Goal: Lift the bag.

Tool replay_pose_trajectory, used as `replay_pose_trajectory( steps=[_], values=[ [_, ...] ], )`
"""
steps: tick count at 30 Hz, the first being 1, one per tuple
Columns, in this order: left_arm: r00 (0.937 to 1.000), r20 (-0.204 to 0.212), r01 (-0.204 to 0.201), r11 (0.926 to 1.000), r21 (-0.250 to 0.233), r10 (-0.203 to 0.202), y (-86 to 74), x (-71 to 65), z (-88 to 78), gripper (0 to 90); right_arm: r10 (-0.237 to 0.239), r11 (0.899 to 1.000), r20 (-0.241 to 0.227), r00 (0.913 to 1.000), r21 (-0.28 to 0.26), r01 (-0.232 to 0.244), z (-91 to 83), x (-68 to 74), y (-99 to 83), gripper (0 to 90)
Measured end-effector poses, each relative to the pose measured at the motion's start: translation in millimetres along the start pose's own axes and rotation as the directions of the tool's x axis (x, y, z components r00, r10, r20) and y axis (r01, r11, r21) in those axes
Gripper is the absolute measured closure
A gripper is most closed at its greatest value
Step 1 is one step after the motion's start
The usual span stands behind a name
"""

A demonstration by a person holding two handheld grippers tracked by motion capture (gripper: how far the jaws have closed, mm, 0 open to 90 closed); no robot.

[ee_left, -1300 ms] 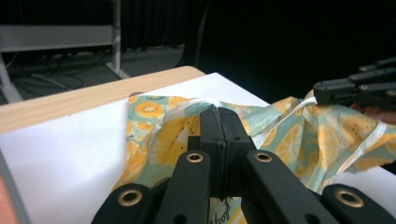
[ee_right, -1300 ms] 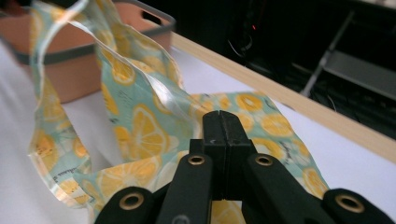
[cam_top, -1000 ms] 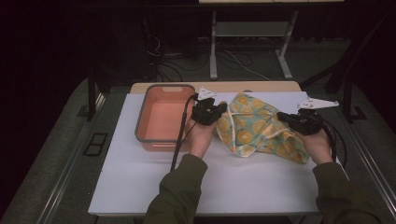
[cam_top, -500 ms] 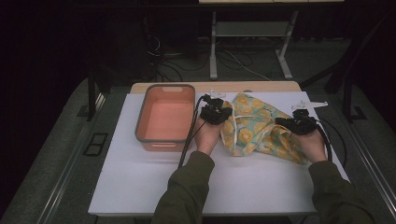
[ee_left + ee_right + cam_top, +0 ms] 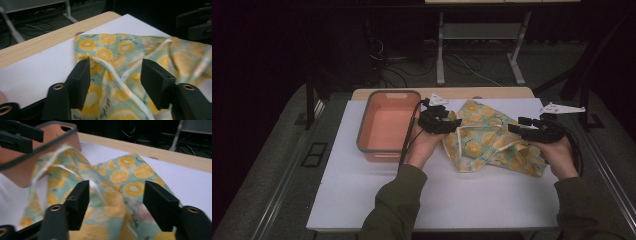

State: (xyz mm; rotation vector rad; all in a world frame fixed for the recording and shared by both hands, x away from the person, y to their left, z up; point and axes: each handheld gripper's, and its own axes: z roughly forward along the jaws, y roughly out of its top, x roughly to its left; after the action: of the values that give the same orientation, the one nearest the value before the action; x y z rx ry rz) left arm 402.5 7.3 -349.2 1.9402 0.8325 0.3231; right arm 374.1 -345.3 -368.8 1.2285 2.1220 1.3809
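A pale green cloth point(image 5: 492, 142) printed with orange slices lies crumpled on the white table top point(image 5: 352, 200), to the right of a salmon-pink tub point(image 5: 387, 127). My left gripper point(image 5: 456, 123) sits at the cloth's left edge; its jaws have just been opening and stand apart over the fabric point(image 5: 117, 85) without pressing it. My right gripper point(image 5: 513, 128) is at the cloth's right side, its jaws likewise just opened, with the cloth point(image 5: 115, 195) lying loose between and beyond them.
The tub point(image 5: 30, 162) is empty and stands at the table's back left. A wooden strip point(image 5: 42, 42) runs along the far edge. Beyond it are metal desk legs point(image 5: 440, 50) and floor cables. Bare white table top spreads in front of the cloth.
Both grippers have let go of the cloth and their jaws now stand apart. The cloth, held up and bunched a second ago, has dropped and lies flatter on the table.
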Motion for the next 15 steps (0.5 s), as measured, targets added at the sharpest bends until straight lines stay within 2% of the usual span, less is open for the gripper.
replay_pose_trajectory(
  steps=[3,8,11,15],
  values=[
    [0.9993,0.03,-0.023,0.9997,-0.013,0.023,-3.0,-0.8,-15.6,34.2,-0.009,1.0,-0.035,0.9993,-0.017,0.008,-8.2,9.8,4.4,32.9],
    [0.9956,0.073,-0.056,0.9977,-0.039,0.059,-16.0,-3.3,-44.1,29.6,-0.054,0.998,-0.084,0.995,-0.017,0.053,-18.4,29.8,6.5,29.9],
    [0.9941,0.081,-0.068,0.9966,-0.046,0.072,-26.8,-3.1,-60.2,27.7,-0.081,0.997,-0.115,0.9901,-0.021,0.079,-23.5,43.0,5.2,28.8],
    [0.9901,0.106,-0.087,0.9947,-0.056,0.092,-45.6,-4.8,-83.1,25.9,-0.115,0.993,-0.172,0.9783,-0.022,0.113,-30.7,59.7,-2.4,28.8]
  ],
)
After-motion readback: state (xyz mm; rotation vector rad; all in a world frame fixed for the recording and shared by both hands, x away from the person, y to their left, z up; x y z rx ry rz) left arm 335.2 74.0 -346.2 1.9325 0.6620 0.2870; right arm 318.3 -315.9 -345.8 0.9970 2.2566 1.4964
